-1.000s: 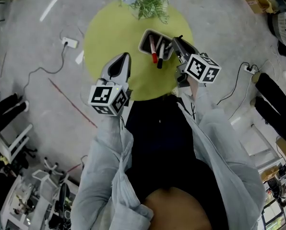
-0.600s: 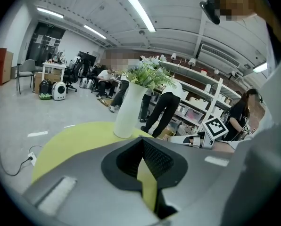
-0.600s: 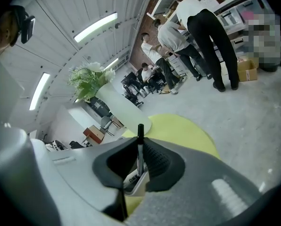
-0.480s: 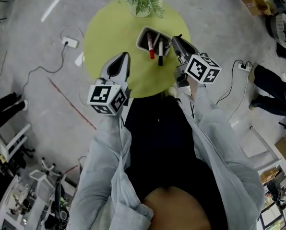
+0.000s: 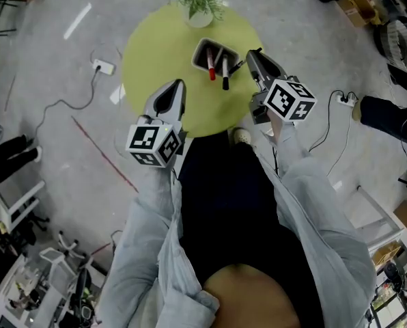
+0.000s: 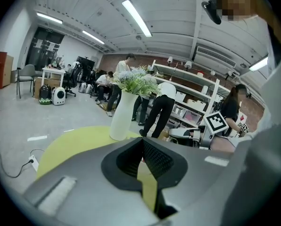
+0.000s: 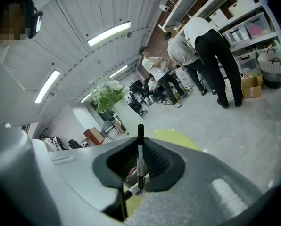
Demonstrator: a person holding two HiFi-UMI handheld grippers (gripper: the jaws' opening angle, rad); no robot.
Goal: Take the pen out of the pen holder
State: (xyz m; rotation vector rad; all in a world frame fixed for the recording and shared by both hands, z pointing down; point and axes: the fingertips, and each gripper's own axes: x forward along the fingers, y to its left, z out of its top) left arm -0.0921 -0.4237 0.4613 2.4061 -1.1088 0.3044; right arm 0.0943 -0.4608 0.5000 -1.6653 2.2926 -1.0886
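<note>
Pen (image 7: 139, 157) with a black cap and a white barrel stands upright between the jaws of the right gripper (image 5: 250, 55). The jaws are narrow and press on the barrel from both sides, so this gripper is holding the pen. The black cap rises above the tips of the jaws. In the head view this gripper's tip is just beside the right end of the grey rectangular pen holder (image 5: 205, 44). I cannot tell whether the lower end of the held pen is clear of the holder.

The left gripper (image 5: 179, 85) has its jaws together, with nothing between them. It is over the near left part of the table, well apart from the pen holder.

Two more pens lean out of the holder toward the person: a red-capped marker (image 5: 212, 72) and, just beside it, a black-capped marker (image 5: 225, 80).

The holder stands on a round yellow-green table (image 5: 152, 46). At the far edge of the table there is a tall white vase (image 6: 120, 114) with green leaves and pale flowers.

The person's arms are in light grey sleeves (image 5: 149, 251). On the grey floor to the left of the table lies a white power strip (image 5: 104, 67) with a thin cable. In the gripper views several people stand near shelves far behind.
</note>
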